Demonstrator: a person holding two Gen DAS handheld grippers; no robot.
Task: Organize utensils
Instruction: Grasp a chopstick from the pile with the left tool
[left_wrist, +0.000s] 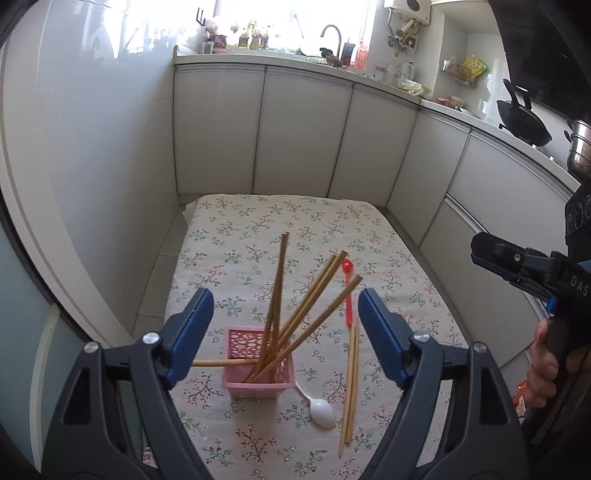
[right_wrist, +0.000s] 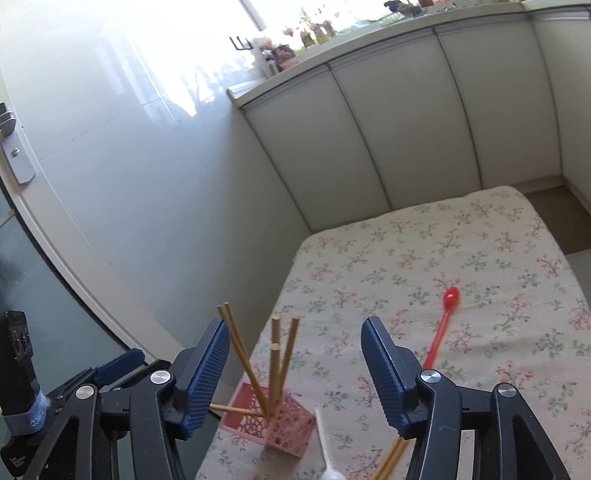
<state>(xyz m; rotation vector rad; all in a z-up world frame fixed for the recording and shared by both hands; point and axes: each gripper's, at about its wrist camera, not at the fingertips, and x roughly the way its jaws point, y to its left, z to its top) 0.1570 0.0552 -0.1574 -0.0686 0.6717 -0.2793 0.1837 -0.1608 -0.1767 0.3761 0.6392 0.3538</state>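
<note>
A pink lattice basket stands on the flowered tablecloth with several wooden chopsticks leaning out of it; one lies across its rim to the left. My left gripper hovers open above and around the basket, touching nothing. My right gripper is open too, empty, above the basket from the right side, and it shows at the right edge in the left wrist view. On the cloth lie a white spoon, a red spoon and two loose chopsticks.
The table stands in a kitchen corner, with white cabinets behind and to the right and a glossy wall on the left. A hand holds the right gripper's grip. A wok and a pot sit on the counter at right.
</note>
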